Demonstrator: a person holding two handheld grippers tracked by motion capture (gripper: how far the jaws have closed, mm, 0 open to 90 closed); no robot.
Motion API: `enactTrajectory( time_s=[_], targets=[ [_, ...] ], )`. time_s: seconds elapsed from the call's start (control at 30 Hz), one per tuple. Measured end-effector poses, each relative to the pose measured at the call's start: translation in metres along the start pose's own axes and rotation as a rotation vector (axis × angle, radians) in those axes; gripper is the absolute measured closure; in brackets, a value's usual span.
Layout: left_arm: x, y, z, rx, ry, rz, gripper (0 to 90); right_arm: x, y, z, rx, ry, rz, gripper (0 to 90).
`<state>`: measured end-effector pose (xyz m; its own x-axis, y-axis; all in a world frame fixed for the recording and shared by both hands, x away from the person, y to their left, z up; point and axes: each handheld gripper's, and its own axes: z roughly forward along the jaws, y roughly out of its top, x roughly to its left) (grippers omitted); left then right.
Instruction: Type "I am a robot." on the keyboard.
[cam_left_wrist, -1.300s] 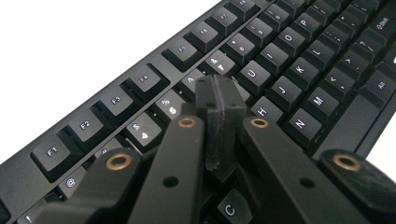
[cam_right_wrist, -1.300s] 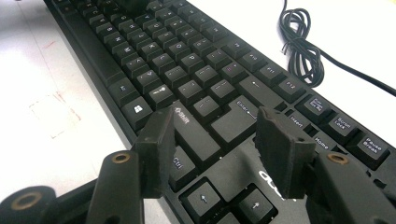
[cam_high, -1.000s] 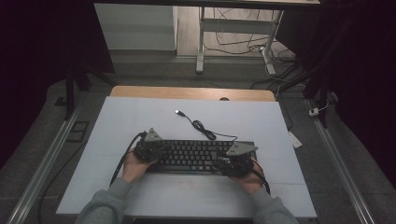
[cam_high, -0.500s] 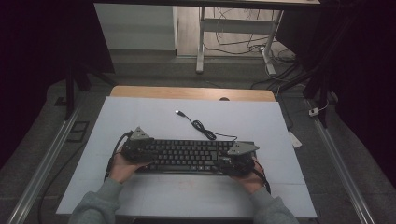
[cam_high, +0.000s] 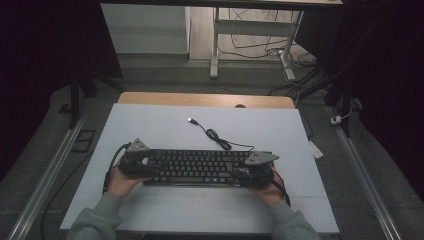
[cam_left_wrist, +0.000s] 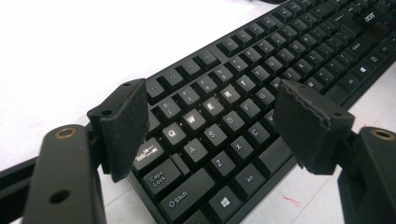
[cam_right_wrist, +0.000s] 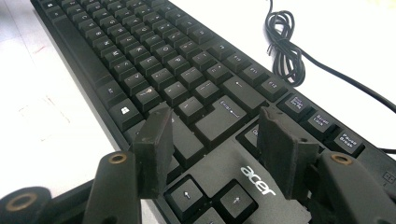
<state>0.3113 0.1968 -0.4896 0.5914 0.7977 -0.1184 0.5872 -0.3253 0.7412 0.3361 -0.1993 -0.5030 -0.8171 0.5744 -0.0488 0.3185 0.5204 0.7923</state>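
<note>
A black Acer keyboard (cam_high: 200, 167) lies flat across the near middle of the white table (cam_high: 150, 125). My left gripper (cam_high: 151, 167) is at its left end. In the left gripper view the gripper (cam_left_wrist: 215, 126) is open wide, its jaws spread over the QWERTY keys (cam_left_wrist: 201, 116) with nothing between them. My right gripper (cam_high: 241, 175) is at the keyboard's right end. In the right gripper view it (cam_right_wrist: 217, 149) is open above the keyboard (cam_right_wrist: 154, 60), one jaw either side of the Enter key (cam_right_wrist: 224, 114), near the arrow keys.
The keyboard's black cable (cam_high: 220, 140) runs in a loose coil back and left to a USB plug (cam_high: 191, 120); the coil (cam_right_wrist: 285, 51) lies just behind the keys. A wooden strip (cam_high: 200, 99) borders the table's far edge. Metal rails run along both sides on the floor.
My left gripper has slid left along the keyboard to its left end, uncovering more keys. The right gripper and the keyboard have stayed put.
</note>
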Motion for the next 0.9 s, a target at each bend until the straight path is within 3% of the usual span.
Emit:
enactTrajectory(
  time_s=[0.4,0.9],
  targets=[
    [0.001,-0.001,0.002,0.009,0.003,0.003,26.0,0.0,0.004,0.0,-0.015,0.003,0.001,46.2],
    [0.0,-0.001,0.005,0.024,0.001,0.009,25.9,0.001,0.026,0.01,-0.039,0.017,0.022,46.3]
  ],
)
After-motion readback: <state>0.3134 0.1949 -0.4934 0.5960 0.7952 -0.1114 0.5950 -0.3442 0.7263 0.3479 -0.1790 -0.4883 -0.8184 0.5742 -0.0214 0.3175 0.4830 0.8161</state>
